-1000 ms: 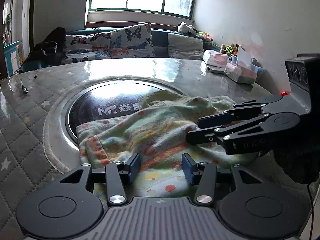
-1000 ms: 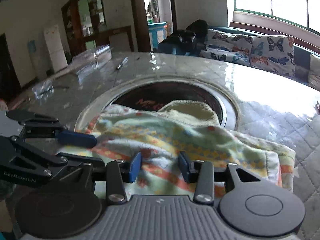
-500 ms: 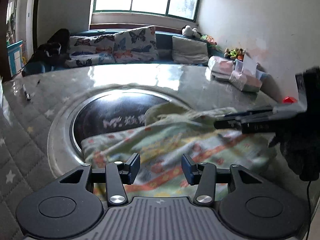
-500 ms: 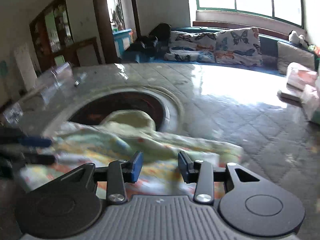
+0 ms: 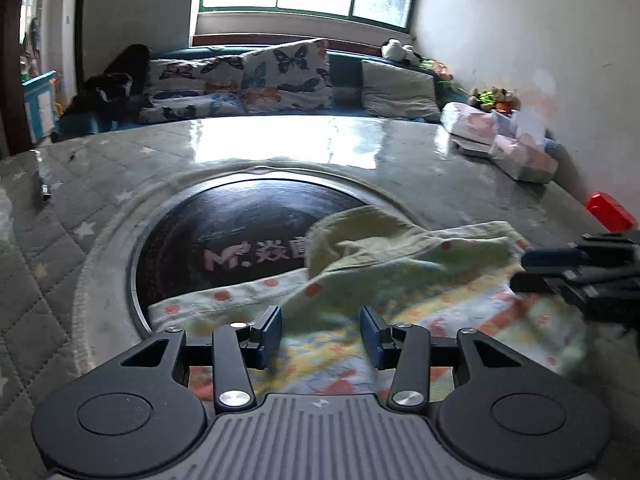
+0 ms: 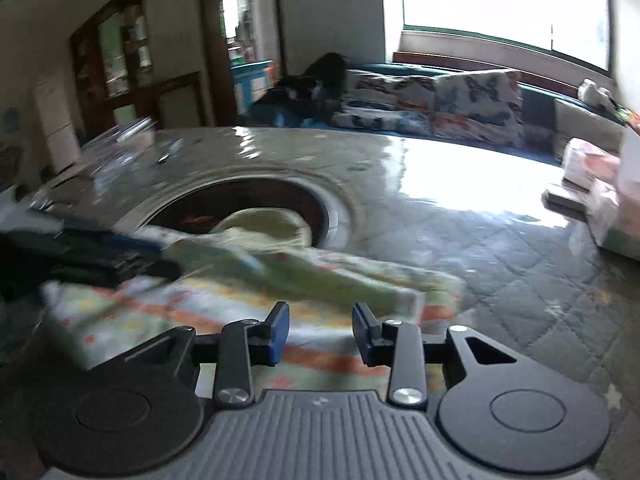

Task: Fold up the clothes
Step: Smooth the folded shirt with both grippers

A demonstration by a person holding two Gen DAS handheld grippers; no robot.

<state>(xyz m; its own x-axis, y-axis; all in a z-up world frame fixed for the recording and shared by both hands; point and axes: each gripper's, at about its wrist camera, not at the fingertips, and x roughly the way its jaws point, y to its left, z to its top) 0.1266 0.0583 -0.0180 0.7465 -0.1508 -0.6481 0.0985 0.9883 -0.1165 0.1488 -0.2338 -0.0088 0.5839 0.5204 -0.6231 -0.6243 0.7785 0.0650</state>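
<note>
Quilted table [image 5: 100, 208] under window light; patterned garment [image 5: 400, 280] bunched lower centre, half over dark round inset [image 5: 224, 240]. Left gripper [image 5: 320, 332] and right gripper [image 6: 320, 328] spread, empty, pulled back since earlier; next fold pending.

One cloth [image 5: 384, 280] lies on the table [image 5: 280, 148]. Two claws [image 5: 320, 332] [image 6: 320, 330] are over it. One red block [image 5: 610, 210] sits beside the cloth.

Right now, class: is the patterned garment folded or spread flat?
Partly folded: the garment lies rumpled, one layer doubled over another, its yellow-green end draped onto the dark round inset.
</note>
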